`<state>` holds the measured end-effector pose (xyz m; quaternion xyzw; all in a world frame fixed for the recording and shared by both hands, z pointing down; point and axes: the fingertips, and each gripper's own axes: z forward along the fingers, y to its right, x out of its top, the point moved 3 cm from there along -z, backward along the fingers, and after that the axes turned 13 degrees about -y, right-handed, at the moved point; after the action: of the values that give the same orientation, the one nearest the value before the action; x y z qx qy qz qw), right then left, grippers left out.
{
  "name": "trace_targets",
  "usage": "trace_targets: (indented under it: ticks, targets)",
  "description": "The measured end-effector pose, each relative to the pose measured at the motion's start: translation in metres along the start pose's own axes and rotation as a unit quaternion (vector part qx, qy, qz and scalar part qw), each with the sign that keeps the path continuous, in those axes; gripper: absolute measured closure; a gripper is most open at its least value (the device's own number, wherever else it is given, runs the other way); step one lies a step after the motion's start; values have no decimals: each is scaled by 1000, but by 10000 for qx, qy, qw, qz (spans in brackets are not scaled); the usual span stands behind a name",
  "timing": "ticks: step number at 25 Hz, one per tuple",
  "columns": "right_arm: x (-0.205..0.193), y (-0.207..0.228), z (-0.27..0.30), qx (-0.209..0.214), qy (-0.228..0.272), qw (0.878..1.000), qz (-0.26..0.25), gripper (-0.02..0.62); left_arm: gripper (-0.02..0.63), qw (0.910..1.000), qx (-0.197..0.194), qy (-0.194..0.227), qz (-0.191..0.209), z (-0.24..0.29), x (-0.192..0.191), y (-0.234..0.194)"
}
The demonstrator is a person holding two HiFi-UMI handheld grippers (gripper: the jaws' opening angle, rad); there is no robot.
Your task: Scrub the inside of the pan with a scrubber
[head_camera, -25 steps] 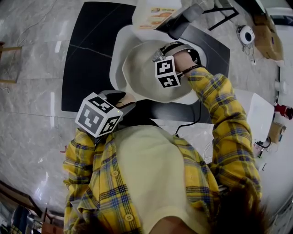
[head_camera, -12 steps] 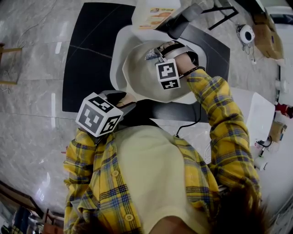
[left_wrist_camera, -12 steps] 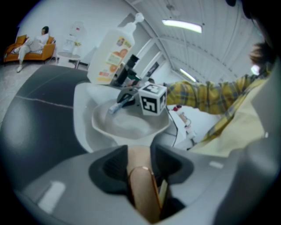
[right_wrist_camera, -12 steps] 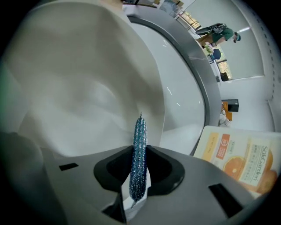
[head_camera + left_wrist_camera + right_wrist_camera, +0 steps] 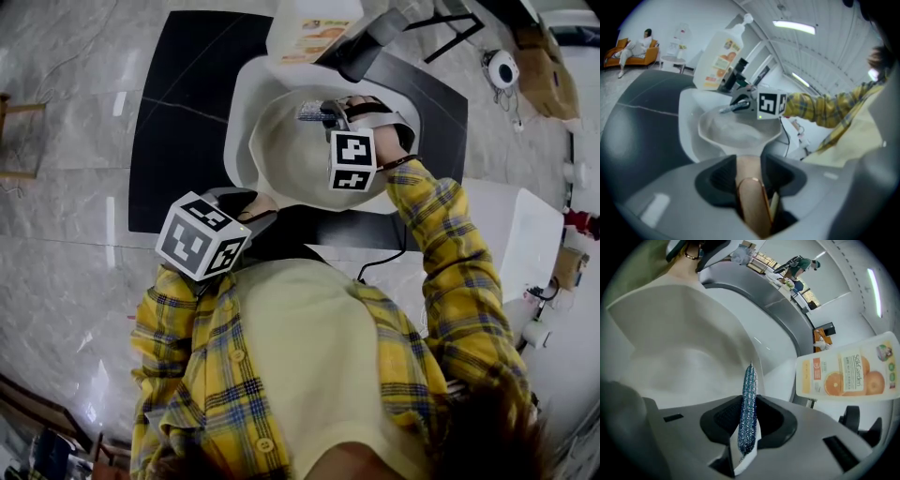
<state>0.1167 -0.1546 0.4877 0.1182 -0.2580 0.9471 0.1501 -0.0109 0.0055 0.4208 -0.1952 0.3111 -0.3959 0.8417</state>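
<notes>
A cream pan (image 5: 281,155) sits in a white basin (image 5: 246,89) in the head view. My left gripper (image 5: 255,204) is at the pan's near side, shut on its wooden handle (image 5: 752,197). My right gripper (image 5: 323,112) is inside the pan by its far rim, shut on a glittery blue scrubber (image 5: 310,112). In the right gripper view the scrubber (image 5: 749,399) stands edge-on between the jaws of the right gripper (image 5: 749,414), over the pan's pale inner wall (image 5: 679,357). The left gripper view shows the pan (image 5: 733,131) past the left gripper (image 5: 751,177), and the right gripper (image 5: 740,104) above it.
An orange-labelled detergent bottle (image 5: 314,33) stands just beyond the basin, with a dark fixture (image 5: 364,45) next to it. A black counter top (image 5: 187,112) lies under and left of the basin. A small camera (image 5: 504,70) and a cardboard box (image 5: 548,75) are at the far right.
My right gripper has carried the scrubber from the pan's right middle toward its far rim. The left gripper has kept still on the handle.
</notes>
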Motion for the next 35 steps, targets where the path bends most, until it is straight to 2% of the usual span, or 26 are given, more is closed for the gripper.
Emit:
trace_targets:
  ticks: [4, 7, 12, 17, 31, 35]
  targets:
    - [-9, 6, 6, 17, -281, 9978, 593, 511, 411, 10000, 54, -28, 27, 1, 0, 0]
    - [-11, 9, 12, 31, -385, 9956, 849, 511, 411, 10000, 57, -32, 28, 1, 1, 0]
    - [-12, 11, 23, -73, -684, 9930, 962, 511, 413, 10000, 10, -3, -18, 1, 1, -1]
    - [-13, 7, 28, 49, -678, 9923, 1035, 511, 413, 10000, 7, 10, -21, 0, 1, 0]
    - [-7, -17, 31, 768, -660, 9884, 1129, 511, 413, 10000, -9, 16, -45, 0, 1, 0]
    - [0, -25, 30, 1096, -554, 9843, 1265, 511, 413, 10000, -18, 22, -55, -1, 0, 0]
